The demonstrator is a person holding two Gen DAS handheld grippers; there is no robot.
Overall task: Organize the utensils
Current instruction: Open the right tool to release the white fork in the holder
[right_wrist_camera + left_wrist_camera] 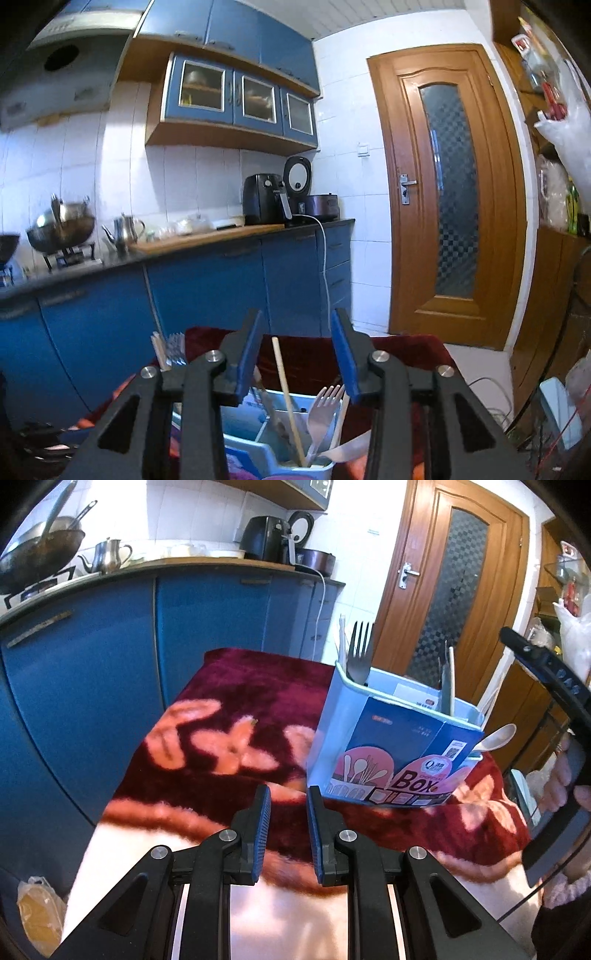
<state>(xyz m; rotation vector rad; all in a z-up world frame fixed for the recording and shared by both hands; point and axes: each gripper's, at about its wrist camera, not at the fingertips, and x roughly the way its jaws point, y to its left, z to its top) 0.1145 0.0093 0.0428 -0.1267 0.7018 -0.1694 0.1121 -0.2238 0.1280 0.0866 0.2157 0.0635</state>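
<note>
- Plush blanket (236, 686), deep maroon with pink flower shapes, covers the surface beneath both claws.
- Left gripper (289, 805) hangs low over that fuzzy cloth, its ribbed blue pads a narrow gap apart, nothing between them.
- Utensil box (391, 738), pale blue plastic with rounded rim and a glossy printed card sleeve, stands just ahead and right of the left claw.
- Dark metal fork (360, 650) stands tines-up at the box's far left corner; a cream spoon (496, 736) pokes out on its right side.
- Right gripper (297, 354) hovers directly above the box, jaws wide apart and empty.
- Below it stand a slim wooden chopstick (286, 391) and a silvery fork (323, 410) in one compartment.
</note>
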